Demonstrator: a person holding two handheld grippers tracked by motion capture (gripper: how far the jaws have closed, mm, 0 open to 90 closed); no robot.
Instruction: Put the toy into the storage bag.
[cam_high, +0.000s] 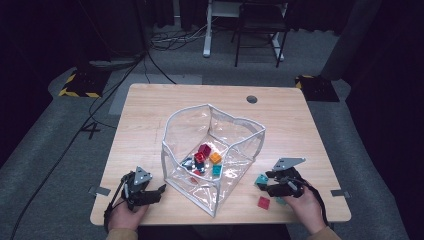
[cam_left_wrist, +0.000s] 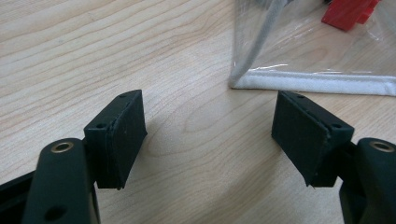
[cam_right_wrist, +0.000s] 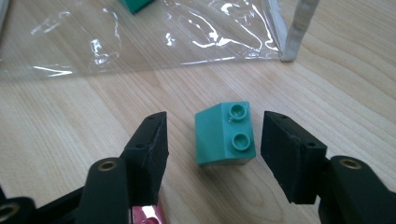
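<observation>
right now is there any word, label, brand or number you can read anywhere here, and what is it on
None: no readable word, number or brand in any view.
Teal brick between the pads of the right claw: plain studs, with a tiny mark by one stud too small to read.
Clear bag and the bricks inside it: no print to be made out.
Yellow-and-black striped plates on the floor: hazard stripes, no text.
Wooden table: bare.

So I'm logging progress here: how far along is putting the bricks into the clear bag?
Several bricks already lie in the clear bag. The right gripper brackets a teal brick, pads not touching it. A red brick waits on the table; the left gripper is open.
</observation>
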